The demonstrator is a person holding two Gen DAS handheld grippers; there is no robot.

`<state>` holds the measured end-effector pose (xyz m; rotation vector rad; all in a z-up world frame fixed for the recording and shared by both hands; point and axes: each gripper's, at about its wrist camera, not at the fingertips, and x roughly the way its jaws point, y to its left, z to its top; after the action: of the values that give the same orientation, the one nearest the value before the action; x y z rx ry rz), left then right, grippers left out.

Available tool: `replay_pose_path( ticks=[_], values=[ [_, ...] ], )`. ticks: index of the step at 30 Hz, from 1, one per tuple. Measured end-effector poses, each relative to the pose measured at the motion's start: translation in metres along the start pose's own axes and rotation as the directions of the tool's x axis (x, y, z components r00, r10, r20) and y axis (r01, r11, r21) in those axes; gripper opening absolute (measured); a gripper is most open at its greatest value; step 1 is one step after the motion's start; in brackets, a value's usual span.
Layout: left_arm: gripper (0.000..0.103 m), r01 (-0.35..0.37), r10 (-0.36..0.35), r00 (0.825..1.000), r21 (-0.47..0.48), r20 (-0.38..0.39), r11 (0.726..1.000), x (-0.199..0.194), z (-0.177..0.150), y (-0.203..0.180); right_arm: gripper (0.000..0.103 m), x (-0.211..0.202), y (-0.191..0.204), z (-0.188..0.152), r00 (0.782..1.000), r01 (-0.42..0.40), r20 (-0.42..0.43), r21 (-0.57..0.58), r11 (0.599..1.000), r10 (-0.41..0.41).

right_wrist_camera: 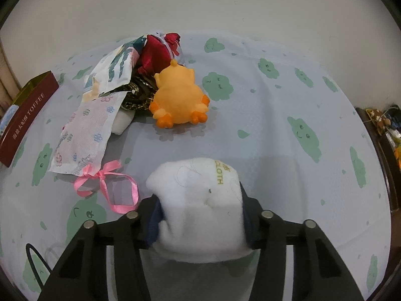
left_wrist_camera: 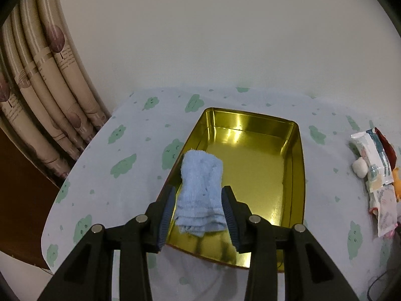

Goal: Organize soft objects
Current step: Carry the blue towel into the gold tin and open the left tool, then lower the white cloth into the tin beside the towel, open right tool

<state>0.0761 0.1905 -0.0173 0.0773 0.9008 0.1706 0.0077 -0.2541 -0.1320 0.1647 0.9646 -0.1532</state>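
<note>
Round worktop [left_wrist_camera: 120, 195] under a pale cloth printed with green clouds, against a plain wall. Patterned curtain [left_wrist_camera: 40, 92] hanging off to the left.

Open gold tin [left_wrist_camera: 263, 170] on the cloth, maroon outside with TOFFEE lettering in the right wrist view. Folded blue towel [left_wrist_camera: 200, 195] lying inside along the tin's left wall, near end close to the front wall.

Left gripper [left_wrist_camera: 198, 215] poised above the towel, jaws parted, one either side of it; the right pad looks just clear of the fabric, contact on the left hard to judge.

Right gripper [right_wrist_camera: 200, 215] clamped on a folded white cloth [right_wrist_camera: 198, 200] with gold CLOTH stitching, both pads pressed into its sides.

Beyond it, a heap on the cloth: orange plush duck [right_wrist_camera: 178, 97] on its front, flowered tissue packets [right_wrist_camera: 85, 138] beside it, red fabric [right_wrist_camera: 155, 52] behind, a pink ribbon bow [right_wrist_camera: 107, 185] nearest the right gripper.
</note>
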Motion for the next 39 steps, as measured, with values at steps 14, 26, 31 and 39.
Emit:
replay_pose_path(
  ticks=[14, 26, 31, 39],
  values=[
    [0.039, 0.008, -0.007, 1.000, -0.105, 0.012, 0.994, -0.005, -0.018, 0.023, 0.042, -0.054, 0.044, 0.039, 0.996, 0.003, 0.091, -0.105, 0.994, 0.007],
    [0.039, -0.025, 0.030, 0.999, -0.207, 0.023, 0.978, -0.010, -0.020, 0.062, 0.043, -0.059, 0.205, 0.075, 0.956, -0.253, 0.054, -0.352, 0.901, 0.290],
    [0.039, -0.066, 0.070, 0.998, -0.260, 0.004, 0.963, -0.007, -0.022, 0.083, 0.043, -0.057, 0.265, 0.085, 0.935, -0.303, 0.032, -0.440, 0.846, 0.352],
    [0.039, -0.073, 0.069, 0.997, -0.352, -0.026, 0.933, 0.004, -0.027, 0.109, 0.044, -0.028, 0.341, 0.104, 0.930, -0.329, -0.028, -0.512, 0.793, 0.368]
  ],
)
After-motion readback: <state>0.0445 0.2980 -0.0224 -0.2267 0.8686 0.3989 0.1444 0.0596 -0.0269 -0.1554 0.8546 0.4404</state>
